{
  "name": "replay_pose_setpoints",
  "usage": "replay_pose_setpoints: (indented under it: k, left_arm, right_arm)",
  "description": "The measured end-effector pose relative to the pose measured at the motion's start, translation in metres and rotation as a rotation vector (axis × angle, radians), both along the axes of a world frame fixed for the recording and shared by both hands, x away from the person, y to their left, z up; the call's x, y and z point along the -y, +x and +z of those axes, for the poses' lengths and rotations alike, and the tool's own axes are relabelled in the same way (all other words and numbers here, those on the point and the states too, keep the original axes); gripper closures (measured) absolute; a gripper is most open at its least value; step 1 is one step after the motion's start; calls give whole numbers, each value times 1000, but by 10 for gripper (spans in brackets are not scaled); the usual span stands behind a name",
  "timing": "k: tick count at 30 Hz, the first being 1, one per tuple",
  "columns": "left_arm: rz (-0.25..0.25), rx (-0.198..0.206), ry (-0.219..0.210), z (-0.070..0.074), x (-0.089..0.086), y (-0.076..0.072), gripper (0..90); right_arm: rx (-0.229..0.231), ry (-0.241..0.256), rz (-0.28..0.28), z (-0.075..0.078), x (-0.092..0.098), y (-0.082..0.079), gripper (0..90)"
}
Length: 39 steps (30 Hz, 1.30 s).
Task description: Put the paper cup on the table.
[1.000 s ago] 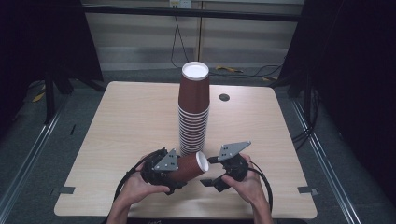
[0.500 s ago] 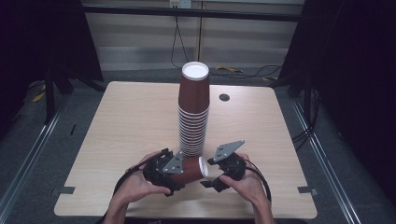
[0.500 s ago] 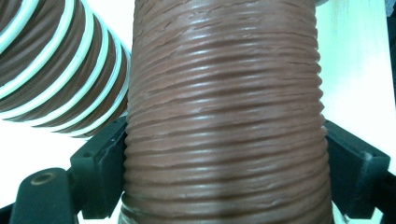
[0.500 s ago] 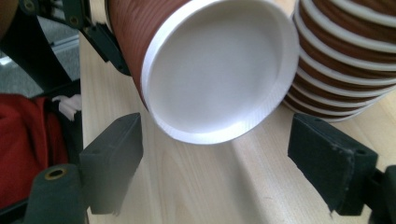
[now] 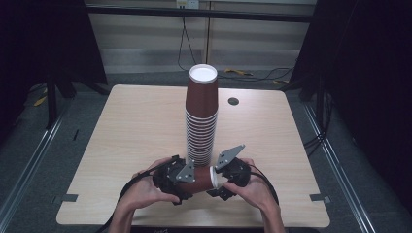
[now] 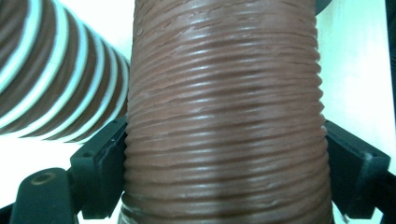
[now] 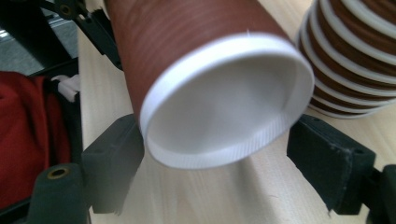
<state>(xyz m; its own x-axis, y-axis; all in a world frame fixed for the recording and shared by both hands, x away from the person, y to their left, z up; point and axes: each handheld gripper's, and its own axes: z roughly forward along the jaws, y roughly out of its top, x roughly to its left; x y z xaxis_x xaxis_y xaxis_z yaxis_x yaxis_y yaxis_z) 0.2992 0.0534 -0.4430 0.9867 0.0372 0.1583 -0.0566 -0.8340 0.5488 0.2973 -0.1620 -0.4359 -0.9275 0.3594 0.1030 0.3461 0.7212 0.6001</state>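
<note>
Brown ribbed paper cup [image 5: 200, 176] lies on its side at the near edge of the table [image 5: 121, 126], held between the two claws, just in front of the foot of the tall stack of cups [image 5: 201, 116]. Its white-rimmed mouth faces the person's right, its base the person's left.

Left claw [image 5: 187, 178]: the left gripper view shows the cup's ribbed wall [image 6: 224, 116] running up between the two black jaws, one jaw pressed against each side of it. Claw is clamped on the cup's body, towards the base end. The stack's striped rims [image 6: 56, 79] pass just beside the held cup in that view; contact between them cannot be told.

Right claw [image 5: 217, 179]: the right gripper view looks straight into the cup's open mouth [image 7: 224, 102]. The jaws stand apart, one on either side of the white rim. The left-hand jaw sits right at the rim; whether it touches cannot be told. The right-hand jaw stands off the rim with bare table visible between them. The cup's mouth lies between and slightly above the jaw tips. The bottom of the stack [image 7: 355, 60] stands just beyond, on the table.

A small dark round mark [image 5: 233, 101] sits on the table's far side, well apart from the cups
</note>
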Motion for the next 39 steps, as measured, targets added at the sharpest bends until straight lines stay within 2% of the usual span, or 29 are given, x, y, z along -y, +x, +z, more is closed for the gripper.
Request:
replay_pose_setpoints:
  k: [1,2,7,8,9,10,13,15,16,17,19,31,34,35,39]
  left_arm:
    - [-16,11,23,0,1,1,145]
    - [-34,19,46,0,1,2,144]
    - [-31,-2,38,-5,6,-1,145]
    - [-64,25,74,-3,7,1,144]
    - [-45,3,50,-5,8,-2,144]
    - [-50,0,52,-5,9,-2,145]
    - [-50,5,48,-5,10,-1,144]
    - [-78,9,79,-2,10,1,143]
    - [-84,16,81,-2,9,1,142]
    - [-64,2,55,-3,9,0,143]
    - [-53,-9,46,-5,8,-2,143]
    - [-60,-12,22,-5,3,0,142]
    - [-55,-19,10,-5,1,-1,138]
    - [-63,-20,-8,-5,-1,-1,135]
    - [-65,-20,-30,-4,-3,0,122]
  right_arm:
    - [11,5,7,0,-1,1,186]
    - [-1,2,10,0,-1,1,190]
    - [-2,-8,27,2,-5,1,168]
    - [-7,-12,32,2,-6,1,167]
    - [-5,-5,41,1,-7,2,167]
    - [-20,-12,43,1,-7,2,164]
    - [-20,-7,63,1,-9,3,176]
    - [-24,3,88,2,-10,3,157]
    - [-31,-8,76,2,-11,3,177]
    - [-19,-16,84,2,-11,3,172]
    - [-27,-6,92,3,-12,4,193]
    - [-34,-20,101,2,-20,7,198]
    - [-42,-18,101,2,-20,8,205]
    - [-47,-7,110,3,-19,8,212]
    - [-35,6,119,4,-18,7,214]
